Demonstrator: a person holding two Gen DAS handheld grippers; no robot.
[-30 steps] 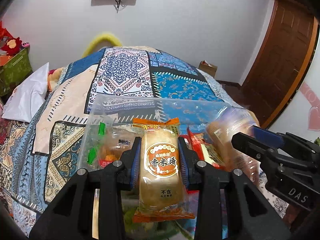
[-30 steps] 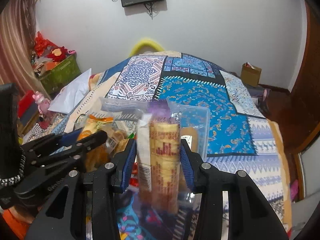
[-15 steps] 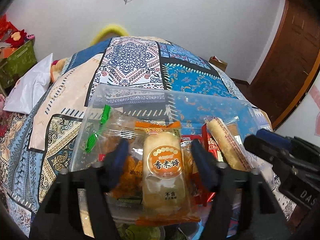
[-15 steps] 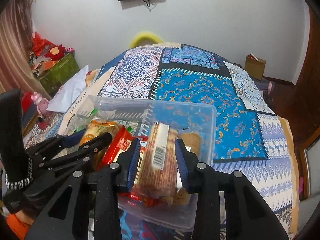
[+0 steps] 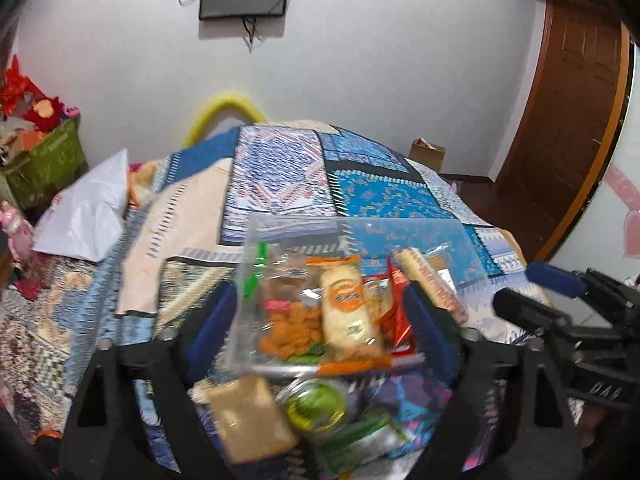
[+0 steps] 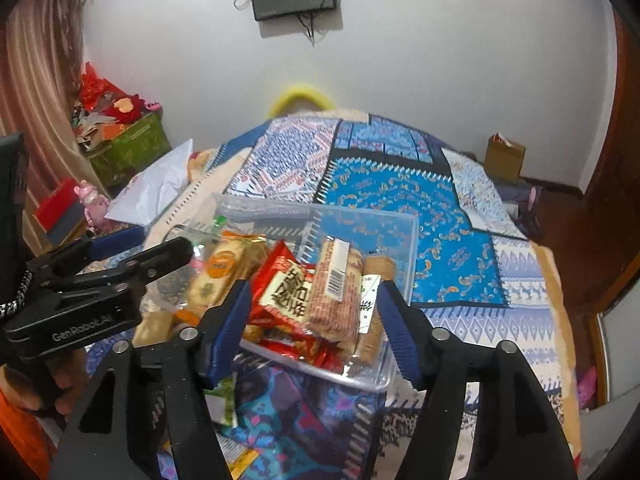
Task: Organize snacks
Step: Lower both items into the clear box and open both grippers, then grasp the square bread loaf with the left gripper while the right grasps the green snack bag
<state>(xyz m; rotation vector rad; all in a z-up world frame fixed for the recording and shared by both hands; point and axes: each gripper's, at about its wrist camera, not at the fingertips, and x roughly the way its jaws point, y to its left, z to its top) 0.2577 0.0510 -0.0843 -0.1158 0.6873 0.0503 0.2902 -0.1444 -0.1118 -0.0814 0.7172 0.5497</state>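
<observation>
Clear plastic bin (image 6: pixel 404 240) on bed (image 6: pixel 440 216) already holds several snacks: rice cracker pack (image 5: pixel 348 312), red packet (image 6: pixel 286 292), wafer roll (image 6: pixel 336 292). Left gripper (image 5: pixel 316 320) and right gripper (image 6: pixel 316 316) spread, holding nothing, jaws just opening. Loose snacks (image 5: pixel 248 416) near bin not yet sorted.

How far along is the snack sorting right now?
Done: several packs lie in the clear bin, including the rice cake and biscuit roll. In hand: nothing; left gripper and right gripper are open. Left: loose snacks on the bed.
</observation>
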